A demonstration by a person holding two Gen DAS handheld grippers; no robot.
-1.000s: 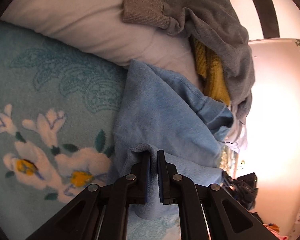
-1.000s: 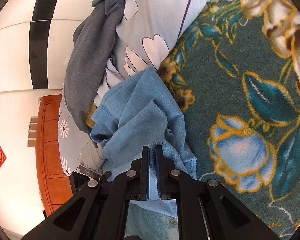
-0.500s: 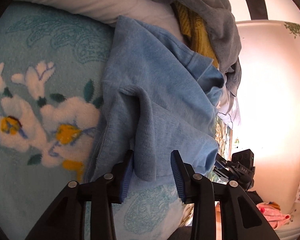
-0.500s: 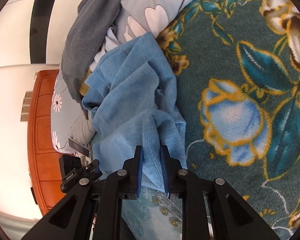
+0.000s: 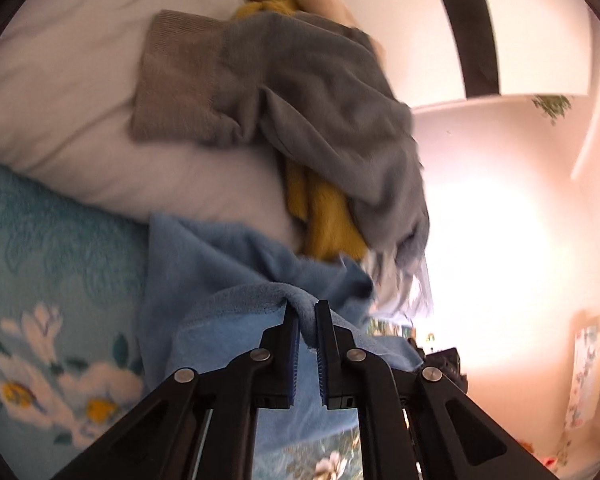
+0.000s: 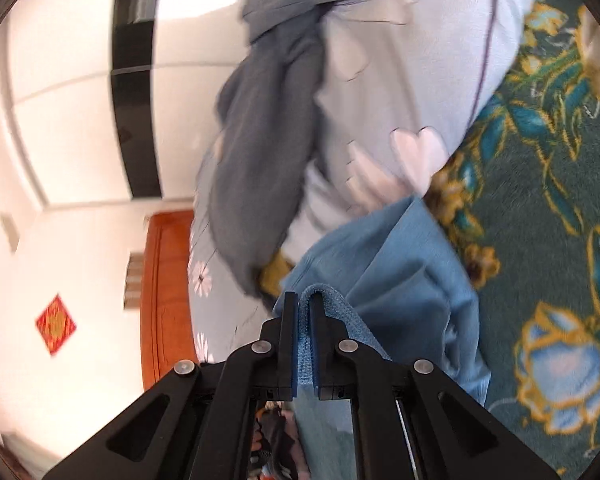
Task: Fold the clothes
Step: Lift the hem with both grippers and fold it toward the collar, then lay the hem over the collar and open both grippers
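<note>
Left claw (image 5: 307,312), left wrist view: the black jaws with blue pads have just been closing and now pinch a raised fold of the light blue fleecy garment (image 5: 220,280), which drapes over both fingertips and falls away on either side. The garment lies on the bed's pale turquoise blanket with white flowers (image 5: 48,280), its far edge touching the white pillow (image 5: 80,128) that runs along the bed's far edge. On the pillow sits a heap of other clothes: a grey knitted sweater with a ribbed hem (image 5: 300,92) on top, and a mustard-yellow knitted garment (image 5: 324,216) beneath it, showing both above and below the grey one. The heap's lower end reaches the blue garment's far right corner. A pink, strongly lit wall (image 5: 500,240) fills the right of the view.

Right claw (image 6: 303,300), right wrist view: the jaws have just been closing and stand narrow, clamped on a thick looped fold of the same light blue garment (image 6: 400,280), whose terry edge arches over the right pad. The rest of the cloth spreads rightward onto a dark teal blanket with gold-outlined blue flowers (image 6: 540,240). Beyond it lies a pale lilac pillow printed with pink petals (image 6: 420,80), with the grey sweater (image 6: 260,168) hanging over its left side. An orange-brown wooden headboard (image 6: 164,300) stands at the left against the white wall (image 6: 72,140); the frame is motion-blurred.
</note>
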